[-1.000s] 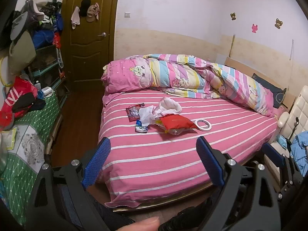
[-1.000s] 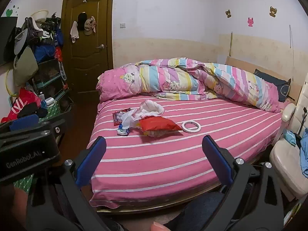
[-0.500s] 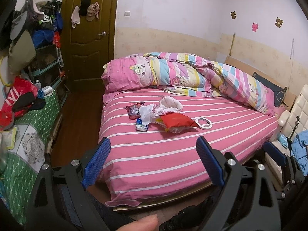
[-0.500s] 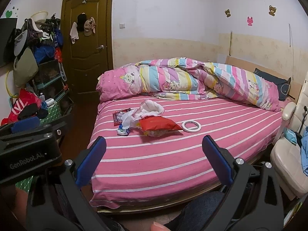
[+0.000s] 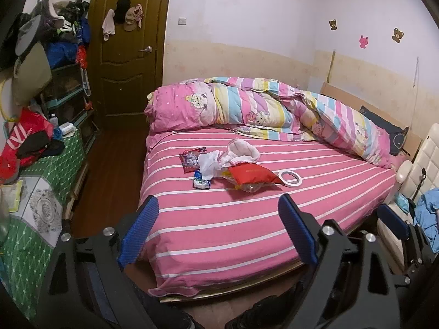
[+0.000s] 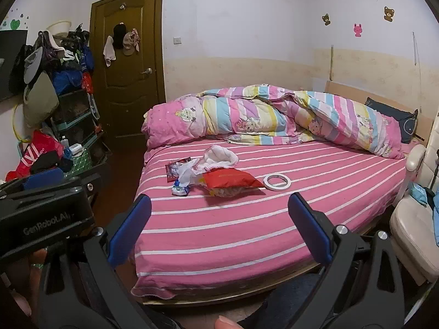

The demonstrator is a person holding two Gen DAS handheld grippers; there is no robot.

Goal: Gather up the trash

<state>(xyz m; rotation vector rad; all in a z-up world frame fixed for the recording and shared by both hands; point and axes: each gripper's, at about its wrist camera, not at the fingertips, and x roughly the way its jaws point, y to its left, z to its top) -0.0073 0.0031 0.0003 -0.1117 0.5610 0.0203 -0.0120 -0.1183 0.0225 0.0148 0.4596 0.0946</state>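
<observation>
A small heap of trash lies mid-bed on the pink striped sheet: a red snack bag, a crumpled white plastic bag, a dark red wrapper and a blue-white wrapper. A white tape ring lies just right of them, and a white-pink cloth sits behind. My left gripper hovers short of the bed's near edge; its jaws are closing slightly, still wide, with nothing between them. My right gripper is open and empty, equally far from the red snack bag.
A rolled striped quilt fills the bed's far side. On the left are a table with a green cloth, cluttered shelves and a brown door. A white padded chair stands on the right. The wooden floor runs along the bed's left side.
</observation>
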